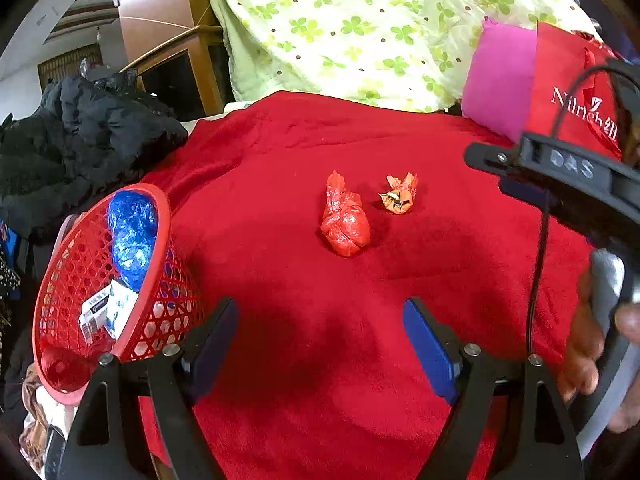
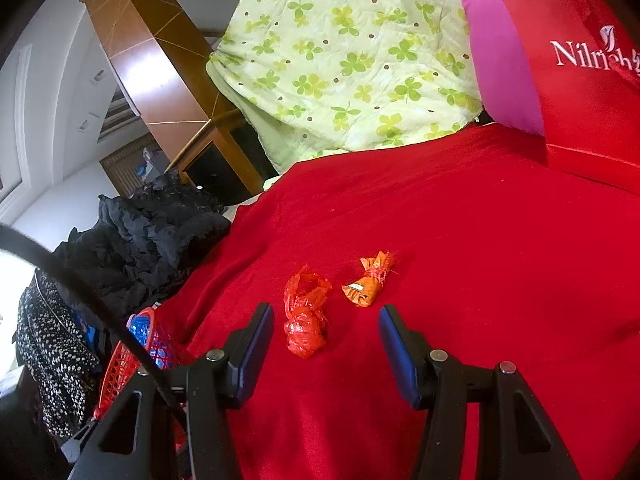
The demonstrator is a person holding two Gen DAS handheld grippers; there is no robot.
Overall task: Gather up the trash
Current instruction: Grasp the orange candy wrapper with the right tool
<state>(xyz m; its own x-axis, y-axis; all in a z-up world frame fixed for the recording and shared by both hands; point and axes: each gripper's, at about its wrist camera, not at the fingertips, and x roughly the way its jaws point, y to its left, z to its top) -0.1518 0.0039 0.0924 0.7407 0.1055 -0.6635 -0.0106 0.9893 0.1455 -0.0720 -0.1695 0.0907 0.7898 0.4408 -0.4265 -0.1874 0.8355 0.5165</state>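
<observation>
Though knotted, red plastic bag point(image 1: 345, 222) looks crumpled.

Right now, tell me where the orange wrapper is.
The orange wrapper lies on the red blanket, just right of the red plastic bag in both views, apart from it.

Two crumpled wrappers point(image 1: 345, 222) lie side by side on the blanket point(image 1: 280, 152). The basket point(image 1: 60, 280) sits at its left edge, holding trash; a quilt point(image 1: 360, 28) lies behind.

The left gripper point(image 1: 320, 344) and the right gripper point(image 2: 326, 354) both point downward with jaws apart and nothing between them.
</observation>
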